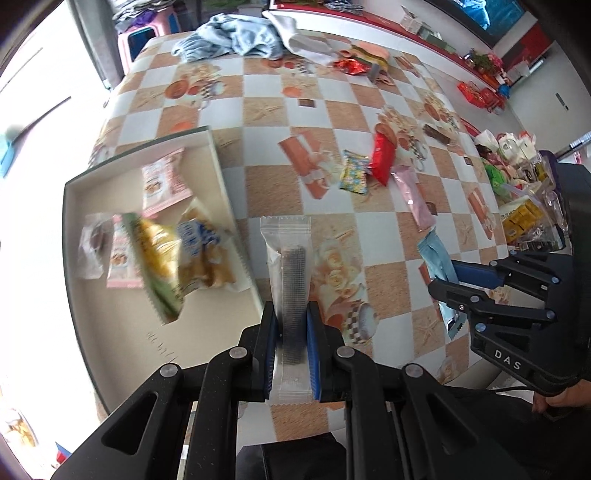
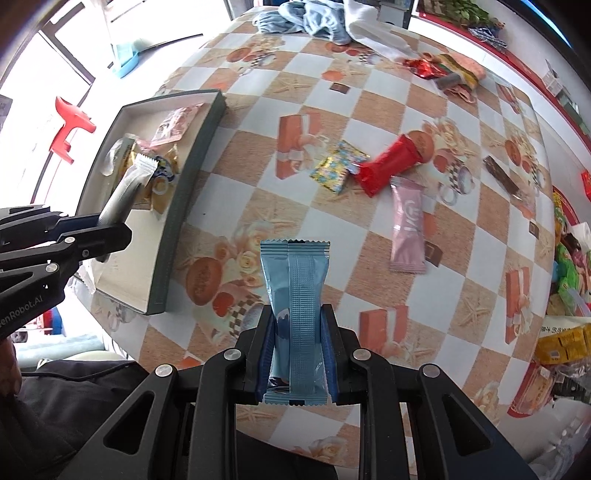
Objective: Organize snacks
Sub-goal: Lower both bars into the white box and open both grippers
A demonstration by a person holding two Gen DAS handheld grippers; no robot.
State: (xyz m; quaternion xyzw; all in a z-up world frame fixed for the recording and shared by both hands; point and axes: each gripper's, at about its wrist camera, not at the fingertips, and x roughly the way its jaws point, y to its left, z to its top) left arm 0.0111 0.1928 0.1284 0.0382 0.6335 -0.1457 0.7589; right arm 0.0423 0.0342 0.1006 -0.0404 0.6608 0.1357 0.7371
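Note:
My left gripper (image 1: 291, 332) is shut on a clear-wrapped dark snack bar (image 1: 290, 280), held above the table just right of the shallow box (image 1: 221, 173). The box holds several snack packets (image 1: 166, 251). My right gripper (image 2: 297, 347) is shut on a light blue snack packet (image 2: 299, 295), above the table to the right of the box (image 2: 177, 214). The right gripper also shows in the left wrist view (image 1: 454, 284), and the left gripper with its bar shows in the right wrist view (image 2: 107, 221).
On the checked tablecloth lie a red packet (image 2: 388, 166), a pink packet (image 2: 406, 225), a patterned yellow-blue packet (image 2: 338, 166) and a dark brown bar (image 2: 502, 181). Blue and white cloths (image 2: 325, 18) lie at the far edge. More packets (image 2: 561, 343) are piled at the right.

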